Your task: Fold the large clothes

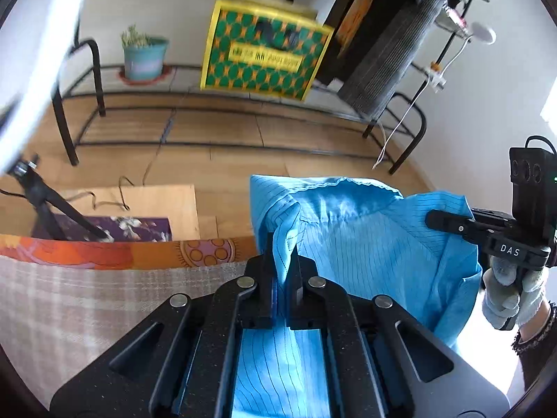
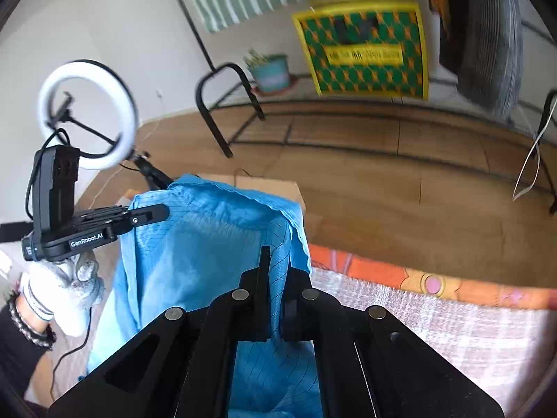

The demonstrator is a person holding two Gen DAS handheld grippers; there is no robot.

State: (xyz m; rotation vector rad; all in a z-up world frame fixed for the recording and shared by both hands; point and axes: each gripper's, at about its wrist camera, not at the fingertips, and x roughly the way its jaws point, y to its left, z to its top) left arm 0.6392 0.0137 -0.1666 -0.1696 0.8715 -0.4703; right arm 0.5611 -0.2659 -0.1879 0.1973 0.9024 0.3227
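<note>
A: In the left wrist view, what do we hold?

B: Our left gripper (image 1: 282, 244) is pinched tight on a fold of the blue shirt (image 1: 351, 230). The right gripper (image 1: 449, 224) bites the shirt's other side. The shirt hangs in the air between them, above the checked blanket (image 1: 87, 299).

A: And in the right wrist view?

B: Our right gripper (image 2: 278, 254) is squeezed tight on the shirt too. The left gripper nips the far edge.

A: So are we nearly done?

B: No. We think we are just starting. The shirt is up and spread, but we see no neat fold yet. We still must lay it down and fold it.
</note>
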